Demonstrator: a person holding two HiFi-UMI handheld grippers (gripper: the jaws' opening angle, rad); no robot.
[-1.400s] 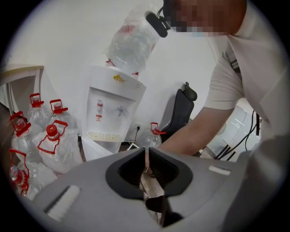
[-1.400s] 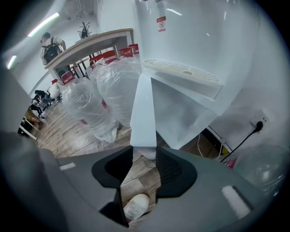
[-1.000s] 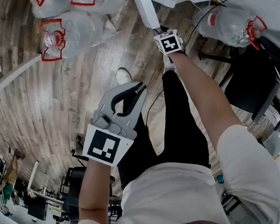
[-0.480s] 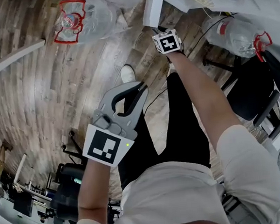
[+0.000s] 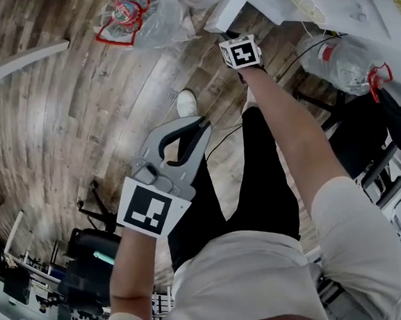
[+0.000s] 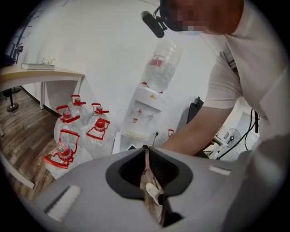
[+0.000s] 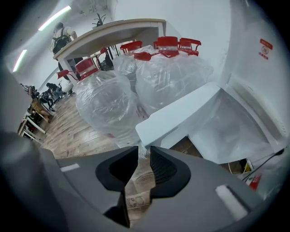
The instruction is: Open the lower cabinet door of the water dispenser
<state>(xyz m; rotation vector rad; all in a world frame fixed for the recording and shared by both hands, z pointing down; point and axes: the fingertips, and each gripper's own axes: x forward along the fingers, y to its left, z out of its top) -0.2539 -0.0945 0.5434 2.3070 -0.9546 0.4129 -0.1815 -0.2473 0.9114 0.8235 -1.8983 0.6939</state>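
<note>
Wood floor (image 5: 78,118) by water dispenser (image 6: 145,111): its lower cabinet door (image 7: 181,115), likely light and stiff, stands ajar; grip the free edge. At that edge, right gripper (image 7: 139,152), jaws just closing, unclamped; left gripper (image 6: 146,152) clenched, empty.

The water dispenser (image 6: 146,106) is white with small red marks on its front, and its lower cabinet door (image 7: 179,117) is the same plain white. The water bottles (image 7: 106,102) beside it are clear, with red caps and red handles. The floor (image 5: 79,124) is brown wood grain in streaky planks. The left gripper (image 5: 201,124) is pale grey with black fingers (image 5: 195,144) and a black-and-white square marker (image 5: 151,212). The person's shirt (image 5: 266,275) is white, the trousers (image 5: 258,178) black, the shoe (image 5: 186,103) seemingly white.
</note>
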